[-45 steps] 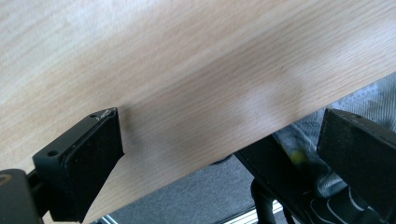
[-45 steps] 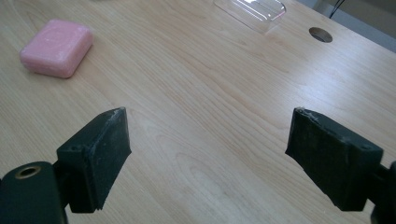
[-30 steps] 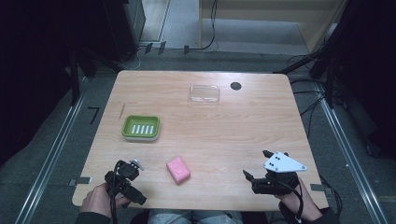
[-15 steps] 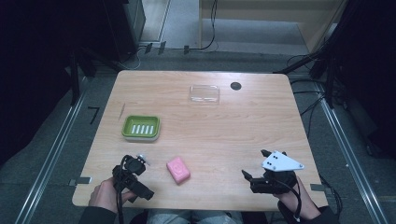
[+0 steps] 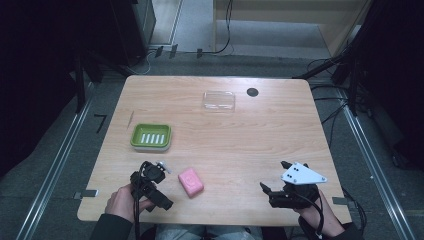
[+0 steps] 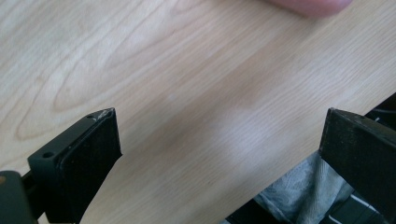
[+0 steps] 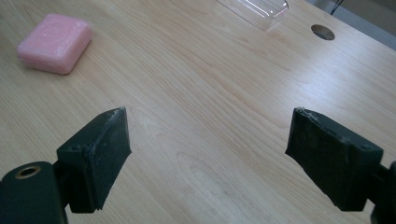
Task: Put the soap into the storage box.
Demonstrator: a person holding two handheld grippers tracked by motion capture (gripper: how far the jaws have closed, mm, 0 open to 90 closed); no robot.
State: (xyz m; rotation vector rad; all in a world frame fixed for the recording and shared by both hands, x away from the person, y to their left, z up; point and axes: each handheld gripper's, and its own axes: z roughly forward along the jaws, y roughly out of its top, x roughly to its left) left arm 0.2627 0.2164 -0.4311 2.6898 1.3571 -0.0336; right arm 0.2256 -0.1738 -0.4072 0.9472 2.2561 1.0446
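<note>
1. Two grippers are on my side of the wooden table (image 5: pixel 240 135), both low in the high view, each one held by a hand of the person.
2. I see the left gripper (image 5: pixel 166 204) at the lower left of the high view, close to the near edge of the table. In the left gripper view its two black jaws stand wide apart, with only bare wood between them, so it holds nothing.
3. At the upper edge of the left gripper view a small blurred pink shape (image 6: pixel 310 5) comes in; I cannot tell for sure what it is.
4. The right gripper (image 5: pixel 266 190) is at the lower right of the high view, with its grey three-cornered plate (image 5: pixel 302 174) on top. In the right gripper view its jaws are also spread wide and empty.
5. The pink soap bar (image 5: pixel 190 182) lies flat on the table in the lower middle of the high view, just beside the left gripper and well apart from the right one. In the right gripper view it is at the upper left.
6. The green soap dish (image 5: pixel 151 137) sits left of centre in the high view, above the left gripper, with pale slots in its bottom.
7. A clear plastic lid (image 5: pixel 219 100) lies in the upper middle of the high view, near a dark round hole (image 5: pixel 252 92) in the table.
</note>
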